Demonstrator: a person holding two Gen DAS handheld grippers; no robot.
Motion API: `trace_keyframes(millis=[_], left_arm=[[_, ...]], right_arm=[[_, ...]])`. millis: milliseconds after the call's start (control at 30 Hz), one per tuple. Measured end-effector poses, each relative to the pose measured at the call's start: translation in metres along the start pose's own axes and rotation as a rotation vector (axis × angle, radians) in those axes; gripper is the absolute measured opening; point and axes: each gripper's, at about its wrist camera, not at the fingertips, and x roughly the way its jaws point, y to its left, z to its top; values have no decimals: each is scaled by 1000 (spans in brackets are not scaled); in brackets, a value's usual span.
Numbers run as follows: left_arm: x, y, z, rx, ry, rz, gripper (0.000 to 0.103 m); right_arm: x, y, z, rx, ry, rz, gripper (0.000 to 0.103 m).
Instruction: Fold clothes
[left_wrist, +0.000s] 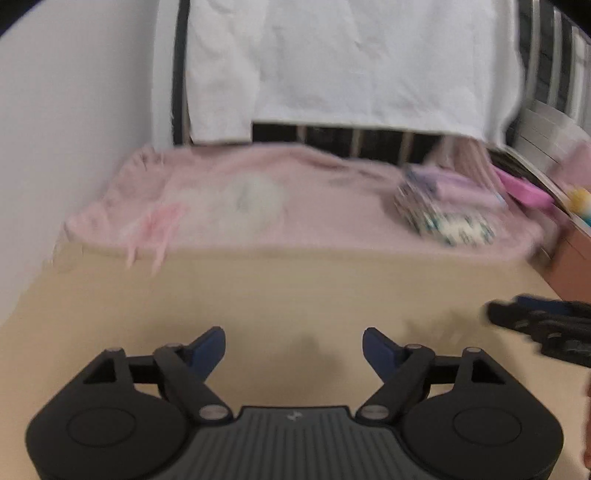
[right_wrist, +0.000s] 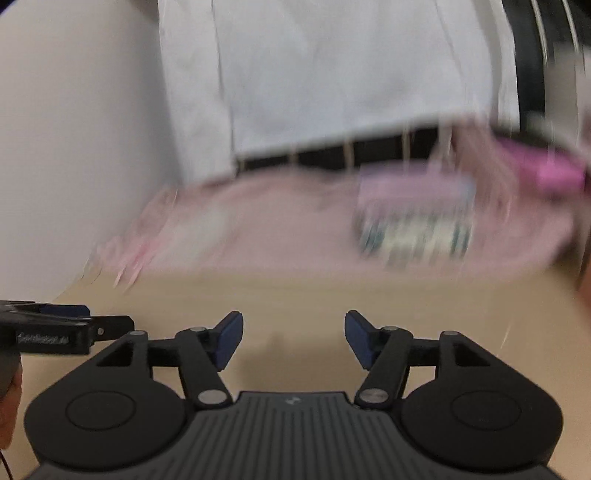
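Hovering above the bare beige tabletop (left_wrist: 280, 295), the left gripper (left_wrist: 293, 345) and right gripper (right_wrist: 293, 334) both stand wide with nothing between their blue pads. Farther back, a pale pink garment (left_wrist: 229, 199) lies spread flat, bearing a small folded stack of patterned clothes (left_wrist: 447, 206).

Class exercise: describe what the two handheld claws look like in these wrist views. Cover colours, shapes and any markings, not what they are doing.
The left claw and right claw look alike: matte black linkage arms with silver pivot pins, dark blue finger pads, two rounded black housings with circular insets, and a ribbed grey centre plate bearing a small pale logo. In the right wrist view, the left claw's side shows blurred white lettering, unreadable.
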Motion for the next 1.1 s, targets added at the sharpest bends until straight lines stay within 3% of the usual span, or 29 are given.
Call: trace_keyframes(millis=[133, 167, 300, 567, 700, 1100], left_arm=[[-15, 18, -41, -73, 52, 17, 81], [-17, 19, -48, -64, 44, 35, 81], [-29, 17, -62, -4, 14, 60, 82], [-32, 5, -76, 72, 2, 84, 90], [-28, 2, -76, 85, 25, 109, 103], [-34, 6, -82, 72, 24, 118, 103]], right_arm=[[-11, 36, -51, -24, 60, -56, 75], [-16, 44, -60, -35, 58, -73, 81], [-29, 69, -80, -66, 70, -127, 84], [-46, 80, -100, -68, 76, -192, 98], [-44, 85, -102, -88, 86, -232, 103], [-38, 75, -102, -52, 117, -199, 103]])
